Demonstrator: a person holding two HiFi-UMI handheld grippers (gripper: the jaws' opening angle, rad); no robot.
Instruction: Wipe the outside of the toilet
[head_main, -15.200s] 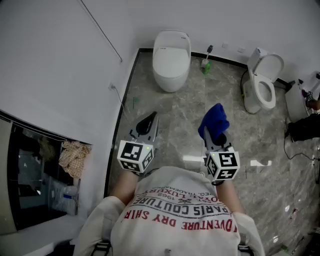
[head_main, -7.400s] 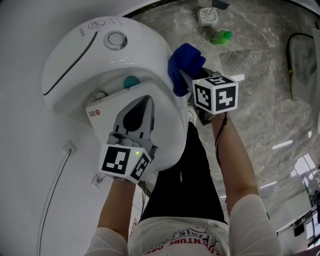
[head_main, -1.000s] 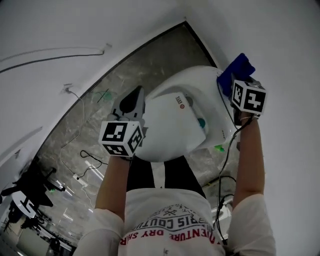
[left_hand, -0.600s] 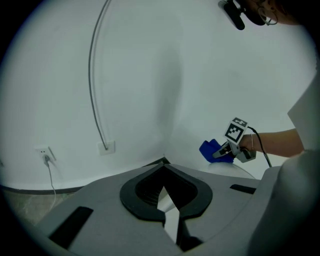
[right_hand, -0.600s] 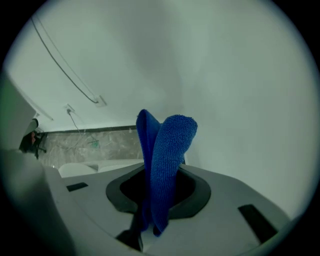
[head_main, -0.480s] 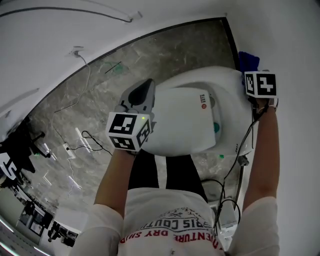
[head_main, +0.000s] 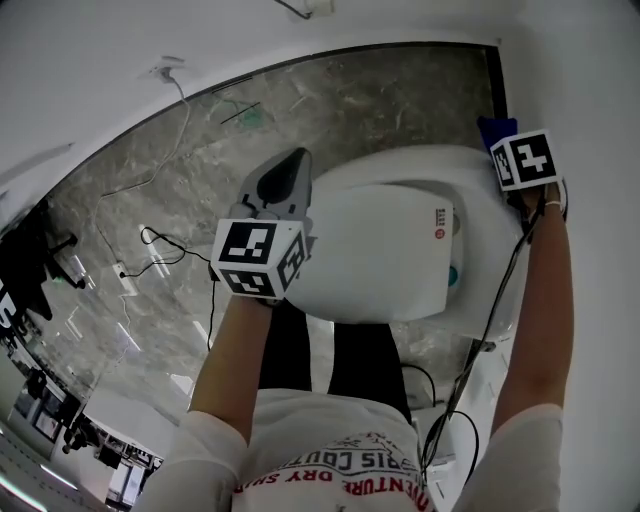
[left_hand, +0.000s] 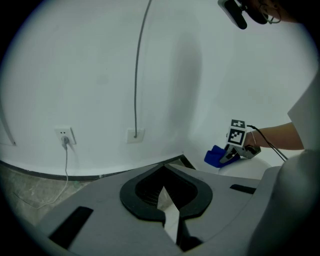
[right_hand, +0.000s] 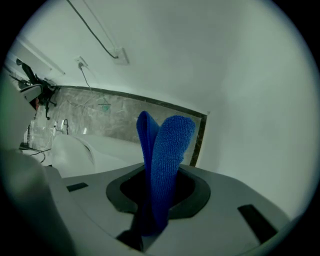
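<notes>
Right gripper (right_hand: 159, 197) fingers: clamped on the blue cloth (right_hand: 167, 150), which stood folded at the centre of the right gripper view.
Left gripper (left_hand: 167, 200) fingers: pressed together on nothing, lower centre of the left gripper view.
Cloth position: upper right of the head view, at the toilet's rear edge beside the wall (head_main: 580, 60); contact could not be confirmed.
Toilet (head_main: 380, 260): white body at centre right of the head view, lying between both grippers.
Step in hand (judged): wiping the rear outside.
Technique: hold the clamp firm, press the cloth's broad face flat, overlap strokes, and keep the jaws off the porcelain.
</notes>
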